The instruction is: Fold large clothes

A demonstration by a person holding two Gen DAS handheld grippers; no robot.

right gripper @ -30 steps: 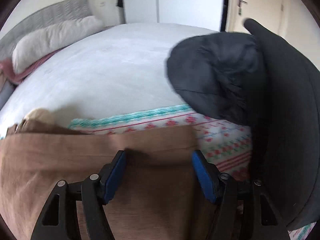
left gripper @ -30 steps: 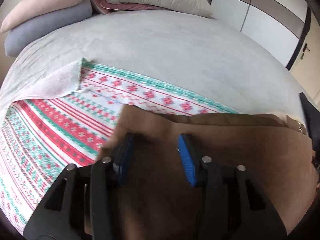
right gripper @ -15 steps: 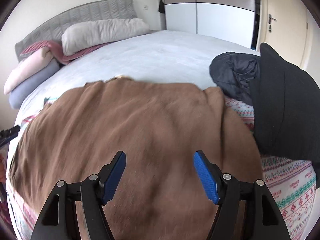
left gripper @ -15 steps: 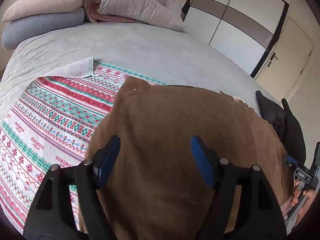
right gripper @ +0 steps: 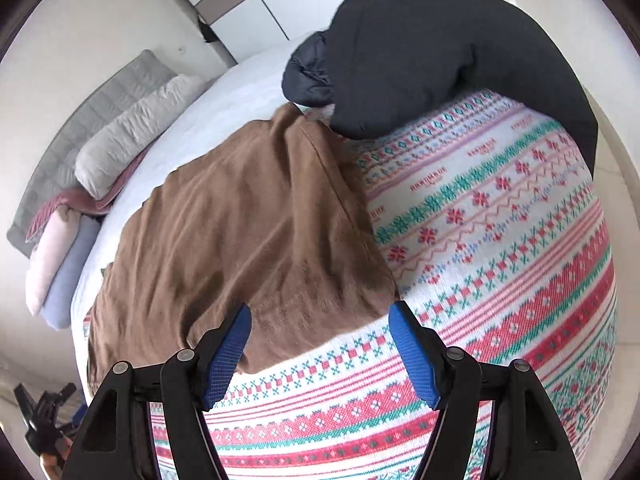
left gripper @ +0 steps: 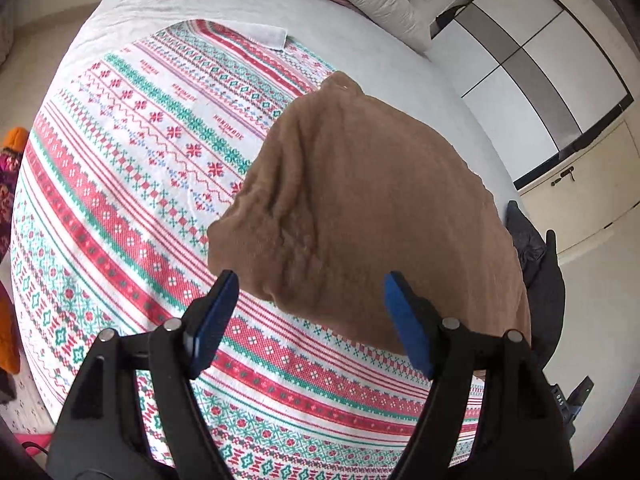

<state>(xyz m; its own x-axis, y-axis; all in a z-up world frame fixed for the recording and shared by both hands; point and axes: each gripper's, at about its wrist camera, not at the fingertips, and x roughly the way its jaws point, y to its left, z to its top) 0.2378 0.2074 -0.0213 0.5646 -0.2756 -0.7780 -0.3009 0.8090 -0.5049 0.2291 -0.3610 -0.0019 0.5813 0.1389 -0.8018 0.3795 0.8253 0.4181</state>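
A large brown garment [left gripper: 360, 208] lies folded on a red, green and white patterned blanket [left gripper: 140, 184] on the bed. It also shows in the right wrist view [right gripper: 240, 232]. My left gripper [left gripper: 310, 312] is open and empty, raised above the garment's near edge. My right gripper [right gripper: 320, 344] is open and empty, raised above the garment's near edge and the blanket [right gripper: 500, 240]. Neither gripper touches the cloth.
A dark jacket [right gripper: 420, 60] lies at the blanket's far right edge, touching the brown garment. Pillows [right gripper: 132, 132] and folded bedding [right gripper: 60, 252] are stacked at the headboard. A wardrobe [left gripper: 540, 72] stands beyond the bed. The other gripper [right gripper: 44, 420] shows at lower left.
Both grippers let go of the brown garment, opened and pulled up and back from it. The garment now lies spread on the blanket.
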